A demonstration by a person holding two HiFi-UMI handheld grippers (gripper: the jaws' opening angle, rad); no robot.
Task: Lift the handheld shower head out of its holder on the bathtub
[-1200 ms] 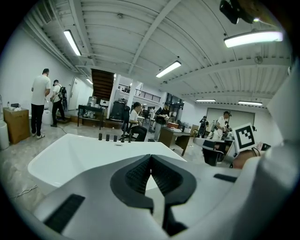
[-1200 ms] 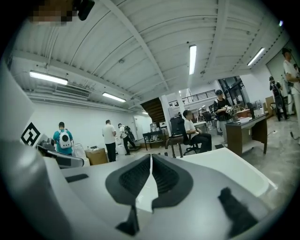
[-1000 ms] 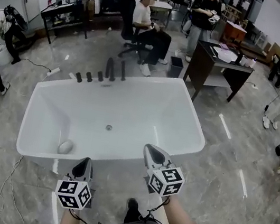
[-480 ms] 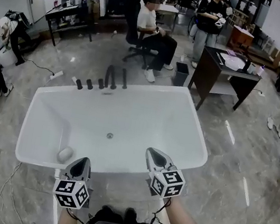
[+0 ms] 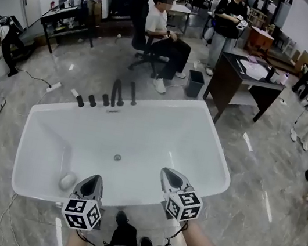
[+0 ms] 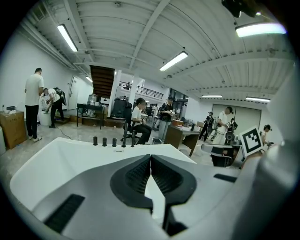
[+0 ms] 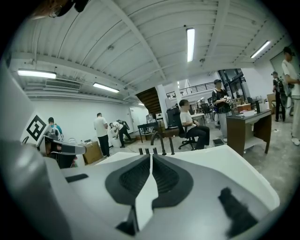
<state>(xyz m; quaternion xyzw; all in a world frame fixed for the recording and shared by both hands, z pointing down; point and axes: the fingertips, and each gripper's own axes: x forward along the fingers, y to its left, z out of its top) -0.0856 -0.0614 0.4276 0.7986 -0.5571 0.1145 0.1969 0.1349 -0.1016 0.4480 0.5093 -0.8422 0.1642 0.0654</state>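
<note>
The handheld shower head (image 5: 133, 93) is a slim black stick. It stands upright in its holder at the right end of a row of black fittings on the far rim of the white bathtub (image 5: 212, 159). It also shows small in the left gripper view (image 6: 132, 139) and in the right gripper view (image 7: 171, 144). My left gripper (image 5: 92, 179) (image 6: 151, 157) and right gripper (image 5: 169, 175) (image 7: 151, 155) hang over the tub's near rim, far from the shower head. Both are shut and hold nothing.
A curved black spout (image 5: 116, 92) and three black knobs (image 5: 92, 100) stand left of the shower head. A pale round object (image 5: 67, 181) lies in the tub's near left corner. A dark desk (image 5: 243, 70), a seated person (image 5: 159, 26) and standing people are beyond the tub.
Both grippers have moved forward from in front of the tub to over its near rim. The tub now sits lower and closer in the head view. The jaws stayed shut.
</note>
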